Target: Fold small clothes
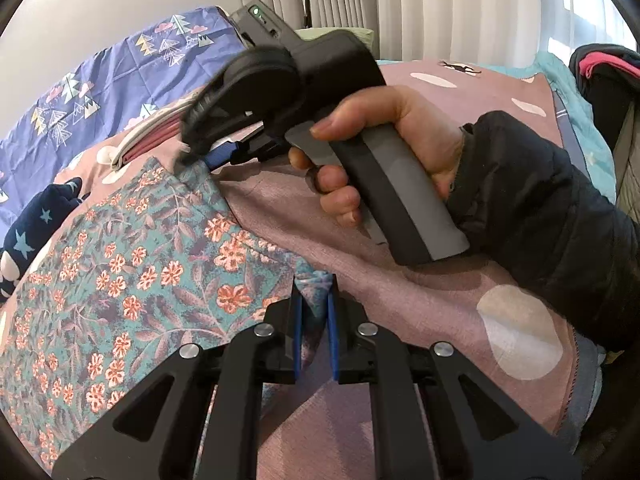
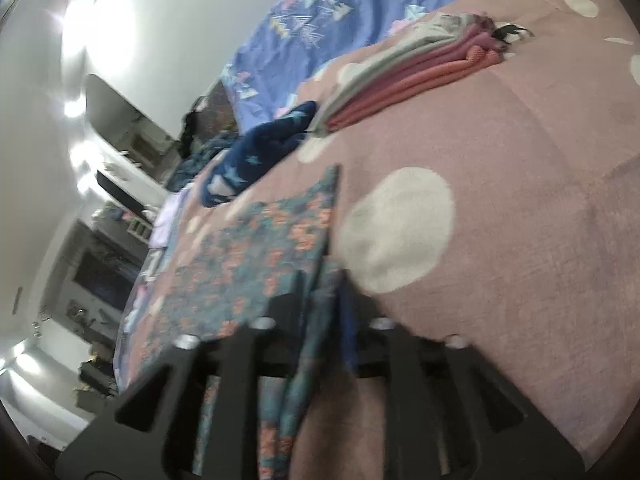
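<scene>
While floral cloth (image 1: 132, 264) lies flat on the pink bedspread (image 1: 420, 300), L gripper (image 1: 314, 300) pinches its near corner; R gripper (image 2: 320, 300) blurred, cloth edge between its fingers, grip unclear

Left gripper (image 1: 314, 300): black linkage arms, silver rivets, blue-edged pads. Right gripper (image 1: 192, 156): black body, grey-striped handle (green indicator lit). Person's sleeve (image 1: 540, 216): black, quilted.

A home bedroom: bed under a pink dotted quilt (image 1: 460, 292), blue patterned pillow (image 1: 100, 92), pale window curtains (image 1: 440, 4)
</scene>
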